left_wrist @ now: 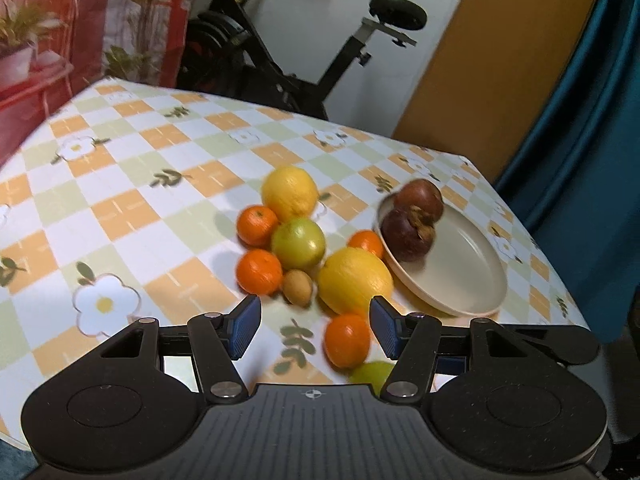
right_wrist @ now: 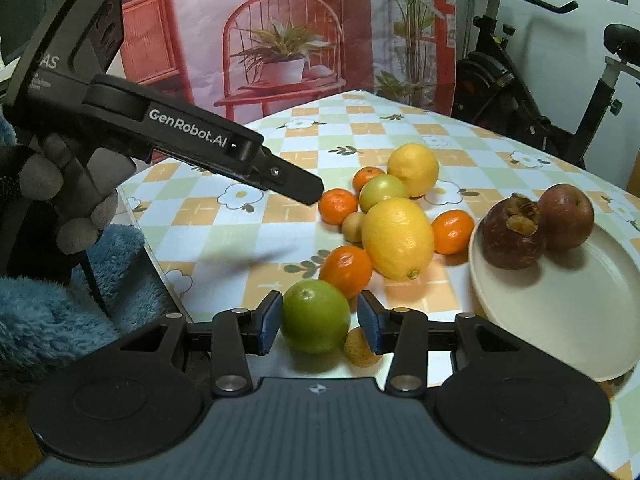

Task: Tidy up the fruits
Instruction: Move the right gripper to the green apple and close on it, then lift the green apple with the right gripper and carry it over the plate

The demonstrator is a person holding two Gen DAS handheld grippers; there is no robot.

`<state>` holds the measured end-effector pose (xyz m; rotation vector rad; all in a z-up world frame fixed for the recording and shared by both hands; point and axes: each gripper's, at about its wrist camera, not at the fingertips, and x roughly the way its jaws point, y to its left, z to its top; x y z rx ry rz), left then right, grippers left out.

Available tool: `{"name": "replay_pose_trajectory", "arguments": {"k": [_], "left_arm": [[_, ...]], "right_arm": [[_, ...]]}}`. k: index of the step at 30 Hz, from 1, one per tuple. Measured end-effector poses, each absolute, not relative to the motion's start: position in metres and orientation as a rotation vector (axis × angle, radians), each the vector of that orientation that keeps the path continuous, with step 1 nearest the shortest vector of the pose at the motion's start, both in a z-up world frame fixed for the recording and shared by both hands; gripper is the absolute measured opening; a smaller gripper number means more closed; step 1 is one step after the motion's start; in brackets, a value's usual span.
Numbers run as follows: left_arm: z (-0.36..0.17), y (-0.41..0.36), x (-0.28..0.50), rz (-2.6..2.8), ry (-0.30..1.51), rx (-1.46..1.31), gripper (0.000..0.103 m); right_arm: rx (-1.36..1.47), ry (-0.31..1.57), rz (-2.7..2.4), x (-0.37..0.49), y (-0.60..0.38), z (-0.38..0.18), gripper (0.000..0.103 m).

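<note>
Fruit pile (right_wrist: 396, 236) crowds plate's (right_wrist: 560, 320) left rim; cloth (left_wrist: 120, 208) left of pile bare, passable.

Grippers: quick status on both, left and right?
Left gripper: open, holding nothing.
Right gripper: open around the green fruit, not gripping it.

Glossy wipe-clean tablecloth (left_wrist: 132, 208); matt cream plate (right_wrist: 560, 320); dimpled lemon (right_wrist: 396, 238); fluffy blue sleeve (right_wrist: 44, 312).
</note>
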<state>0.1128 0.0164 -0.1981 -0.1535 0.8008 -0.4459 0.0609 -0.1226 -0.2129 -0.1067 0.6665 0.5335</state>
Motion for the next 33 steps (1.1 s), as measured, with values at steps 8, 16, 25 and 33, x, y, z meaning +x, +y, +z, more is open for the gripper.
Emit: {"name": "replay_pose_trajectory", "arguments": {"k": [8,16,25,33], "left_arm": [[-0.203,0.015,0.114,-0.448,0.814,-0.156,0.062],[-0.207,0.006,0.110,-0.521,0.853,-0.136,0.062],[-0.215,-0.001,0.106,-0.612,0.912,-0.144,0.053],[-0.223,-0.004,0.109,-0.602,0.955,-0.128,0.044]], "right_arm": [[-0.119,0.681,0.543,0.065,-0.118,-0.217,0.045],[-0.125,0.695,0.548,0.067,-0.115,-0.222,0.048],[-0.162,0.687,0.553,0.070,-0.110,-0.226,0.048],[-0.184,0.670,0.557,0.073,-0.106,-0.226,0.048]]}}
